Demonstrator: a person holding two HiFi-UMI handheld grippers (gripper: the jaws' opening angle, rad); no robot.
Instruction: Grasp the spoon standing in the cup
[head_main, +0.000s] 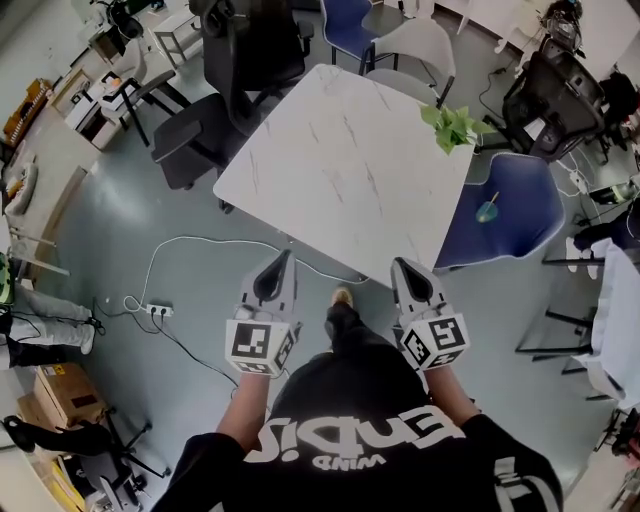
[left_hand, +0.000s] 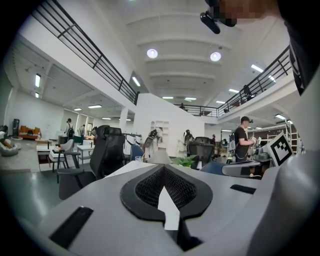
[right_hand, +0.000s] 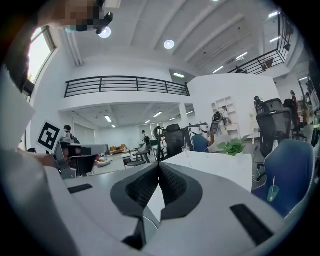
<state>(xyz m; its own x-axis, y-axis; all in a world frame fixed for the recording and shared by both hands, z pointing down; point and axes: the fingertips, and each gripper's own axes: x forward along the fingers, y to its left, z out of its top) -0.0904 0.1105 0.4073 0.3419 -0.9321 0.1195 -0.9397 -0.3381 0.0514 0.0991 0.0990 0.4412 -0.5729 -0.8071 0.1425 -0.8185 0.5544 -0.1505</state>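
A small teal cup (head_main: 488, 211) with a thin spoon handle sticking up stands on the seat of a blue chair (head_main: 520, 215), right of the table. The right gripper view shows that cup (right_hand: 272, 193) low at the right. Both grippers hang side by side before the table's near edge, far from the cup. My left gripper (head_main: 284, 258) is shut and empty, its tips (left_hand: 162, 167) meeting. My right gripper (head_main: 400, 265) is shut too, with nothing between its pads (right_hand: 159, 165).
A white marble table (head_main: 340, 170) lies straight ahead, with a green plant (head_main: 452, 127) at its right corner and a clear glass (right_hand: 186, 148) at its far end. Black office chairs (head_main: 215, 110) stand at the left. A power strip and cable (head_main: 158, 309) lie on the floor.
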